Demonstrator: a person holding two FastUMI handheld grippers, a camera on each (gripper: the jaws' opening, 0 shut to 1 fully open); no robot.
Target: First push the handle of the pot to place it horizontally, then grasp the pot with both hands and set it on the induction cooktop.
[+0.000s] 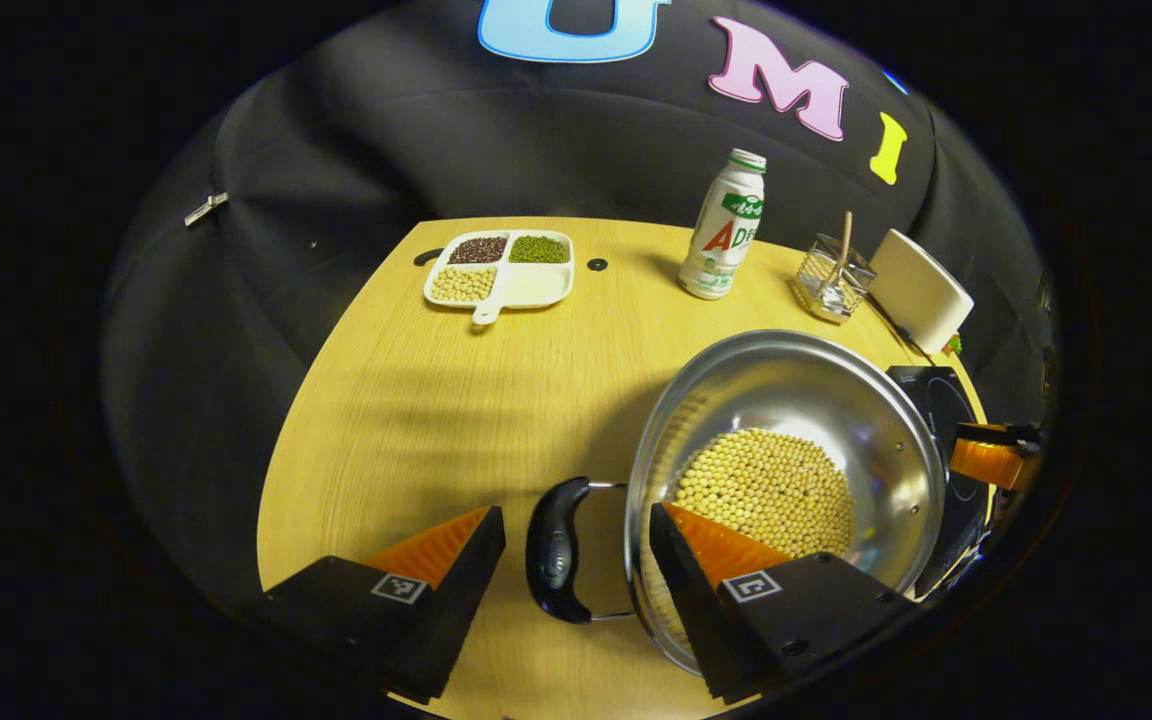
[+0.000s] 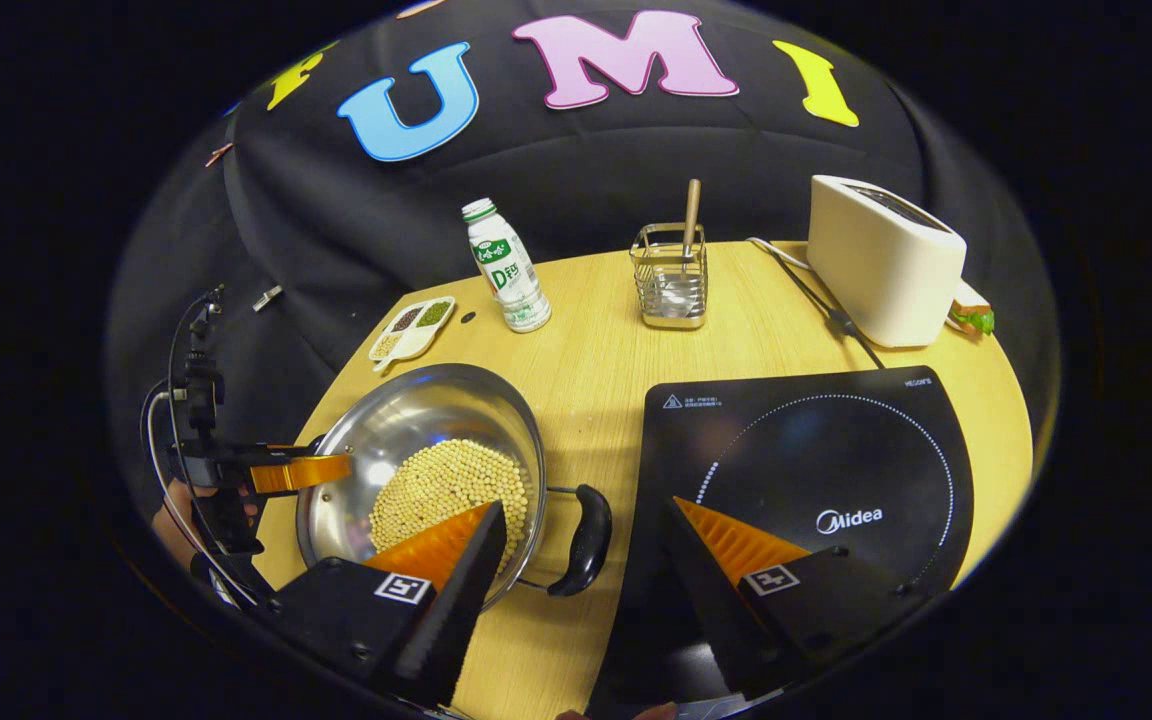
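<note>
The left gripper (image 1: 576, 545) is held wide open, its two fingers straddling the black curved handle (image 1: 556, 548) on one side of the shiny steel pot (image 1: 786, 400), with nothing pinched between them as yet. The right gripper (image 2: 586, 540) is likewise spread open astride the black handle (image 2: 586, 538) on the opposite side of the pot, one finger lying over the pot's rim and the other over the flat black induction cooktop (image 2: 836, 440). The pot, its bottom covered with pale yellow soybeans (image 1: 766, 490), is seen standing on the light wooden table (image 1: 416, 420), just beside the cooktop and not yet on it. Both handles appear to lie level, so the pushing step is judged to be done. What remains, by this reading, is for both handles to be clamped, and for the pot to be lifted and set onto the cooktop's ringed zone. Farther back a white divided dish of beans (image 1: 501, 270), a white bottle (image 1: 724, 228) and a white toaster (image 2: 881, 262) are left untouched.
</note>
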